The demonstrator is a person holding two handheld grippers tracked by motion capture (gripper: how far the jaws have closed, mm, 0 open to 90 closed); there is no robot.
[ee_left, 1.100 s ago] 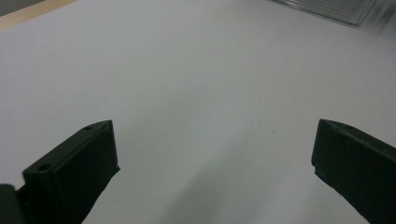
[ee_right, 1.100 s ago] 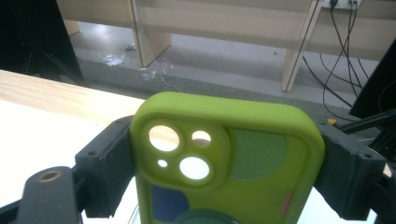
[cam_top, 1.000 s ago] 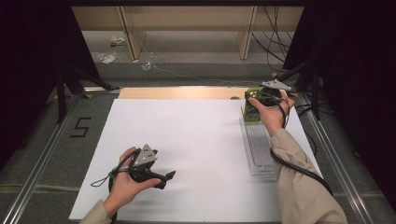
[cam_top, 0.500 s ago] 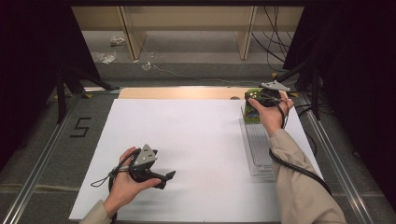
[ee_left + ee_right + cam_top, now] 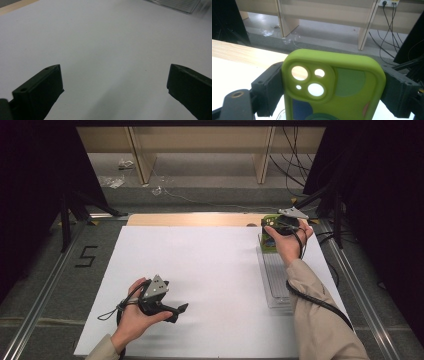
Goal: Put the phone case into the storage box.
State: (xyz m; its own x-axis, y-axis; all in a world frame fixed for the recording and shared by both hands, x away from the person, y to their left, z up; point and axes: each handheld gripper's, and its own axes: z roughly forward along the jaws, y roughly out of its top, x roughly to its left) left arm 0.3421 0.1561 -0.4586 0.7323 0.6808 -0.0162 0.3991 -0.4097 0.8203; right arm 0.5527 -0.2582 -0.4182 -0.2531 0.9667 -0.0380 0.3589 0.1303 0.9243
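Phone case (image 5: 332,87), lime green with its camera cut-outs uppermost, is clamped between the fingers (image 5: 268,87) of the right gripper (image 5: 279,227), held above the far right of the counter (image 5: 210,270).

On the left, the left gripper (image 5: 170,310) is seen resting low over the bare white sheet near the front edge, held in the left hand (image 5: 135,317). Its fingers (image 5: 40,92) are spread wide apart with nothing between them; no work is being asked of it, and it is best kept parked there, well apart from the action.

Across the middle, only blank white surface is crossed.

On the right, the clear plastic tray (image 5: 275,280) is laid lengthwise along the sheet's right side, and the case is held over its far end. In the right gripper view the case is gripped across its width, one finger on each long edge, upright and square. The step in hand is judged to be a carry of the case at the tray's far end; whether it is being lifted out or set down cannot be told. Either way, the squeeze should be kept steady, since soft rubbery sides may flex and slip. The case is best moved straight and level, with its lower edge kept from catching the tray's wall.
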